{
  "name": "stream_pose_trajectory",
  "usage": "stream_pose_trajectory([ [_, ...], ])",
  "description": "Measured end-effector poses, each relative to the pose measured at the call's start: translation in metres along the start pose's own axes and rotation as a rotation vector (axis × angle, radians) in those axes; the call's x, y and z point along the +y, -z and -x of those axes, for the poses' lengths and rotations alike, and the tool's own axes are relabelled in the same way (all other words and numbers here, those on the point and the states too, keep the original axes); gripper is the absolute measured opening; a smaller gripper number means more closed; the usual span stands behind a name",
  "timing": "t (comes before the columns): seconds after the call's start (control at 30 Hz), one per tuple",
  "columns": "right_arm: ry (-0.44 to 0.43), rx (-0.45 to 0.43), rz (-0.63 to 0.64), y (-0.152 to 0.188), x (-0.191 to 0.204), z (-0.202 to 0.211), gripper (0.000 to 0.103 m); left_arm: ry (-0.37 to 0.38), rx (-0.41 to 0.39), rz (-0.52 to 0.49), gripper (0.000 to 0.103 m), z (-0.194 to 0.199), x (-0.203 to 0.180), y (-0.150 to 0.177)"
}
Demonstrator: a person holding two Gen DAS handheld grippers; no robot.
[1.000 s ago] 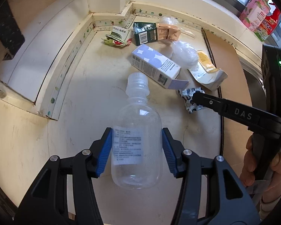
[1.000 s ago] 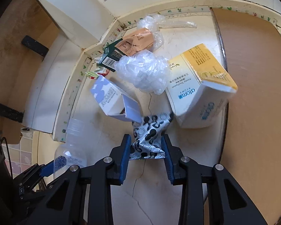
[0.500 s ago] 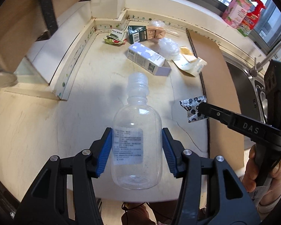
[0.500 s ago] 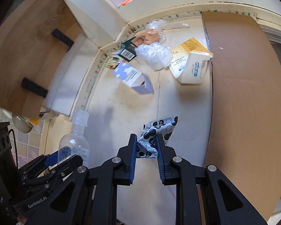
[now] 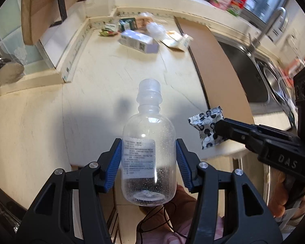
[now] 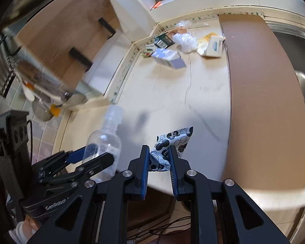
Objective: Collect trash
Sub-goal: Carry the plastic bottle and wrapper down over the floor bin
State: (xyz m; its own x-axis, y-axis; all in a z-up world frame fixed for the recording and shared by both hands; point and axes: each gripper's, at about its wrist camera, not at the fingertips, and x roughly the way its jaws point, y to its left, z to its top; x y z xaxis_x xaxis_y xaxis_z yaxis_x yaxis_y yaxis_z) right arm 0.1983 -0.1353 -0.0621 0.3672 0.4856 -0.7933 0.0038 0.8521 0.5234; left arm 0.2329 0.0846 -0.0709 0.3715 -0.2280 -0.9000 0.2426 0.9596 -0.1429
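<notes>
A home kitchen: steel sink point(image 5: 252, 73), tap point(image 5: 268, 26) and cream countertop point(image 5: 132, 75).

My left wrist camera looks steeply down along its fingers, close over the counter point(image 5: 40, 122) edge. Right wrist likewise. Both share the trash pile point(image 5: 140, 34) at 12 o'clock.

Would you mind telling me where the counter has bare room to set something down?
The cream counter is bare from its near edge back to the purple-white box, between the left wall ledge and the brown board. The board is bare too. The far corner is crowded with boxes, wrappers and crumpled plastic.
</notes>
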Motion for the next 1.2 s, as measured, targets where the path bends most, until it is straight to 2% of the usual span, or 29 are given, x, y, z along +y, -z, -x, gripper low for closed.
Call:
stream_pose_trajectory([
  [0.2, 0.021, 0.026, 0.011, 0.06, 0.009, 0.024, 0.018, 0.035, 0.044, -0.043, 0.049, 0.009, -0.016, 0.042],
  [0.4, 0.065, 0.072, 0.073, 0.104, 0.013, 0.042, 0.018, 0.034, 0.055, -0.078, 0.049, 0.023, -0.029, 0.066],
  [0.77, 0.042, 0.187, 0.192, 0.135, 0.002, 0.038, 0.017, -0.003, 0.07, -0.044, 0.049, 0.041, -0.054, 0.102],
  [1.2, 0.032, 0.295, 0.222, 0.177, -0.036, -0.001, 0.017, -0.019, 0.172, 0.051, 0.049, 0.001, -0.07, 0.167],
])
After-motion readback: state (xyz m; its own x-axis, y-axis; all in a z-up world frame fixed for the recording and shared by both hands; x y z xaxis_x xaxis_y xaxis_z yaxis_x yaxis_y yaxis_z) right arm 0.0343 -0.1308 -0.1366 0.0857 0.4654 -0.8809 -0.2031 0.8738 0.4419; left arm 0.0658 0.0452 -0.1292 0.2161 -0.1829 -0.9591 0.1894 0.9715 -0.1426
